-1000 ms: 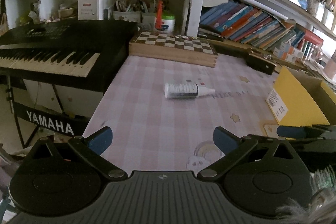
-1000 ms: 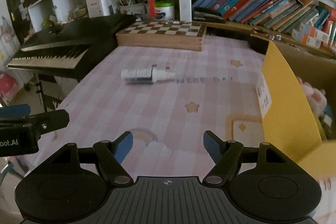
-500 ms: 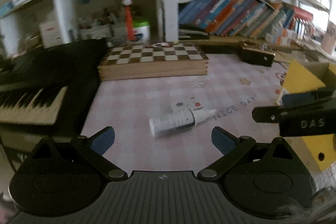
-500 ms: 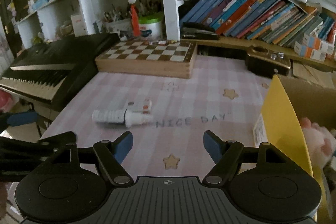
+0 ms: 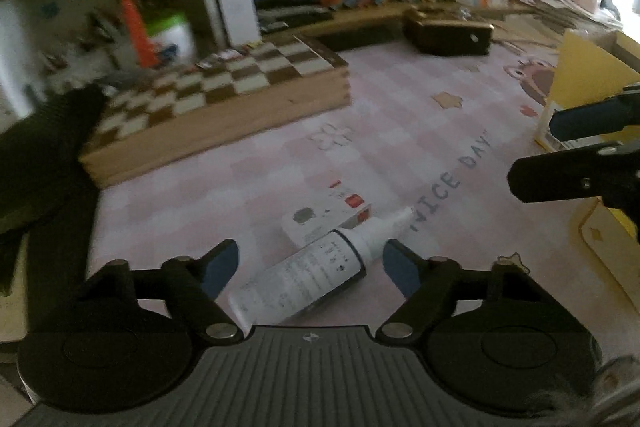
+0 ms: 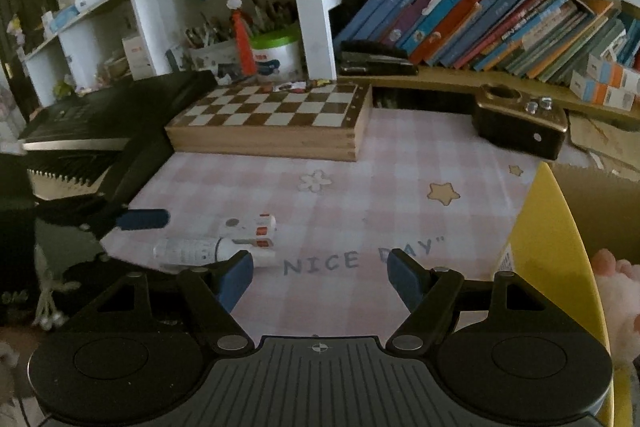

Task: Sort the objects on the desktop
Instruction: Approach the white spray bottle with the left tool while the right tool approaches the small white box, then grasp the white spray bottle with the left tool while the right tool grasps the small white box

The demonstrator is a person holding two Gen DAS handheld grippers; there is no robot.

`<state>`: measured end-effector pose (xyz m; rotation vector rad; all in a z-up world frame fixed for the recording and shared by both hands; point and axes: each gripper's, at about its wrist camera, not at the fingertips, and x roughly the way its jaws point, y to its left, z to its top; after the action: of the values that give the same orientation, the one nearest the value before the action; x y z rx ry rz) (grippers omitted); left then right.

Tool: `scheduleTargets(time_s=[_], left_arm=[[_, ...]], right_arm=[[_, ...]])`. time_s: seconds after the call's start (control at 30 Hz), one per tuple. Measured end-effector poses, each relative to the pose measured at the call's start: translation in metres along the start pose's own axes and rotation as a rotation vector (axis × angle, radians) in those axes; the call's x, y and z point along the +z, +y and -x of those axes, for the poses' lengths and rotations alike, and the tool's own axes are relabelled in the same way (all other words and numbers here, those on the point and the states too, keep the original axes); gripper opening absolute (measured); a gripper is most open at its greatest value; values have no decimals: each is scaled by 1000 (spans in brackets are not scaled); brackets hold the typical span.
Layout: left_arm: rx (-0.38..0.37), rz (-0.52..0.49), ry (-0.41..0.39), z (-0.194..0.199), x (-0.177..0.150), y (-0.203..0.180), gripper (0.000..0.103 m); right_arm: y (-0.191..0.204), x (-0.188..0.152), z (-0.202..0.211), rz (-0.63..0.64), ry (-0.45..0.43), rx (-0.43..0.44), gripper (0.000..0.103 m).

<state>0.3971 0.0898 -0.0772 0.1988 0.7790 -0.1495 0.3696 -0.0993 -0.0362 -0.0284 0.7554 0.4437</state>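
Closing around the white bottle (image 5: 304,279), the left claw (image 5: 310,263) had its pads either side, not yet touching it. Bottle lay tilted on the pink checked worktop (image 5: 248,179), lower centre of frame, beside a small white box (image 5: 326,219). Right claw (image 6: 320,277) sat released, nothing between. Yellow box (image 6: 556,267) at right edge.

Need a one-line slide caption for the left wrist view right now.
Left gripper closing around a white bottle lying on the checked tablecloth, chessboard behind.
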Motion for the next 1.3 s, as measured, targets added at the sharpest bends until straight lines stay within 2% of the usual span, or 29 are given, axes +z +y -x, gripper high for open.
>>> scheduleTargets(time_s=[0.03,0.1,0.23,0.37,0.53,0.6,0.7,0.8,0.87,1.07,1.2,1.23,1.3], left_arm=[[-22,-3,15,-4,1,2,67],[-46,-15,41,-10,-1,3,53],[-74,-41,59,-5,-5,1,48],[-92,-29,94,6,-13,-2,31],[-82,70,112,27,-33,-3,30],[-71,140,118,37,-43,-3,30],[-52,299,120,55,-60,4,30],[-48,481,77,75,-76,16,30],[-44,567,39,88,-83,23,30],[-3,691,-32,115,-89,38,30],[-2,730,-59,126,-90,40,30],[-4,730,-63,127,-90,39,30],[-7,726,-69,128,-88,37,30]], right_arm=[[-1,0,-1,-4,3,-1,76],[-4,1,-2,-11,5,-4,76],[-6,4,-8,-24,10,-3,76],[1,9,-16,-16,14,19,76],[19,14,-32,34,22,68,76],[28,15,-40,58,22,82,76],[40,18,-55,108,25,97,76],[53,20,-77,173,50,111,76],[57,20,-92,203,78,132,76],[56,15,-118,257,85,140,76],[57,12,-126,303,63,171,75],[57,12,-126,315,56,184,72],[57,12,-126,337,40,213,59]])
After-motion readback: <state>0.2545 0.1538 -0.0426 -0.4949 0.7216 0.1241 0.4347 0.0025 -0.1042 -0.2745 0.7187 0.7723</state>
